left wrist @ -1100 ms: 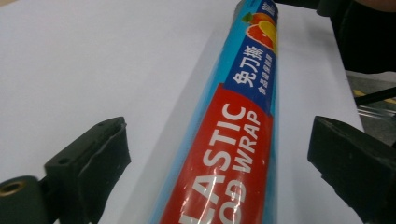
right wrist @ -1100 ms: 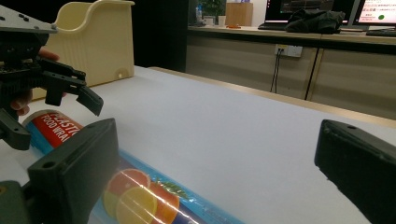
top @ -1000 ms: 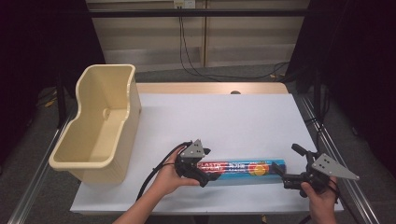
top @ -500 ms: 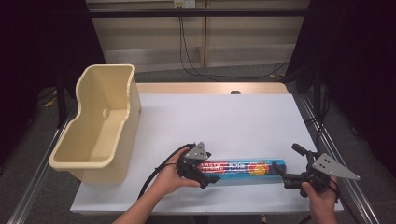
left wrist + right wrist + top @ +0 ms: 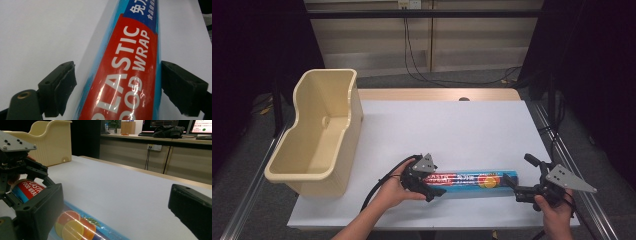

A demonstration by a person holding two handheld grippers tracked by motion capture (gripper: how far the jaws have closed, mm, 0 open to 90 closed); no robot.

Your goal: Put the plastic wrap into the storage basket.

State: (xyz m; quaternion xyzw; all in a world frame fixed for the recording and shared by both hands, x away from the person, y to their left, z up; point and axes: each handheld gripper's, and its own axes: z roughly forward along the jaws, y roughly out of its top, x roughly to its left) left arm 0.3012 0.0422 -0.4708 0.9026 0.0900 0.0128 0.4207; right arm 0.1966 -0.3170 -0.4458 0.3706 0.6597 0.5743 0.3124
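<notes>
Red-and-blue plastic wrap box [image 5: 472, 179] with orange fruit print; cream bin [image 5: 314, 135]; white table [image 5: 452, 125].

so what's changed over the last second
The left gripper slid a little along the plastic wrap box, toward its middle, jaws open on either side of it. The right gripper stayed open at the other end. The box and the bin did not move.

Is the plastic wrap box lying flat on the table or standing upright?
Lying flat. The plastic wrap box rests lengthwise on the white table, between the open left gripper and right gripper.
</notes>
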